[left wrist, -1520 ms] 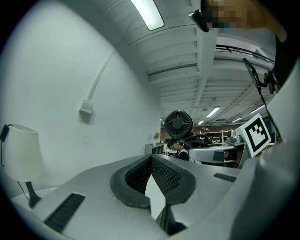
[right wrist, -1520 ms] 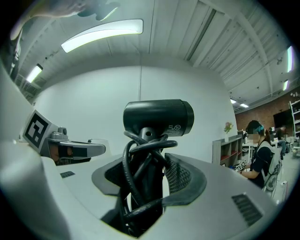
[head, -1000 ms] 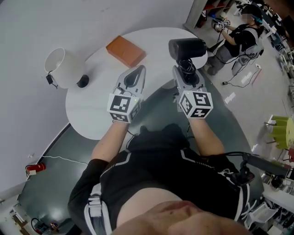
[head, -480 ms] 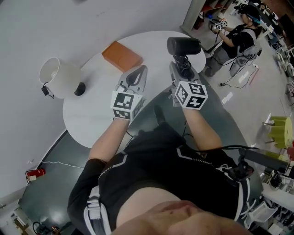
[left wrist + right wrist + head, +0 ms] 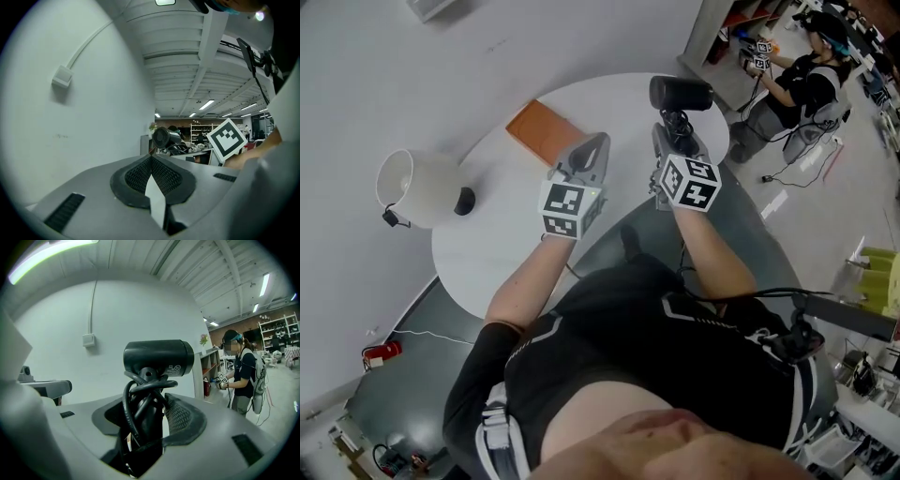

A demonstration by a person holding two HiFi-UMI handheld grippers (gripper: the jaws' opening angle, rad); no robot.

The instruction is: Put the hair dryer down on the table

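The black hair dryer (image 5: 680, 92) is held by its handle, around which its black cord is wound, between the clenched jaws of the right gripper (image 5: 674, 142); it is kept upright, barrel uppermost, and appears to be raised over the far right part of the round white table (image 5: 483, 239), with no contact between them seen; the left gripper (image 5: 584, 157) is held just beside it with its 2 jaws pressed together on nothing; a flat orange rectangular box (image 5: 546, 131) lies on the table well left of the dryer; the task is judged not yet done: lowering the dryer onto the bare tabletop and releasing the grip are left
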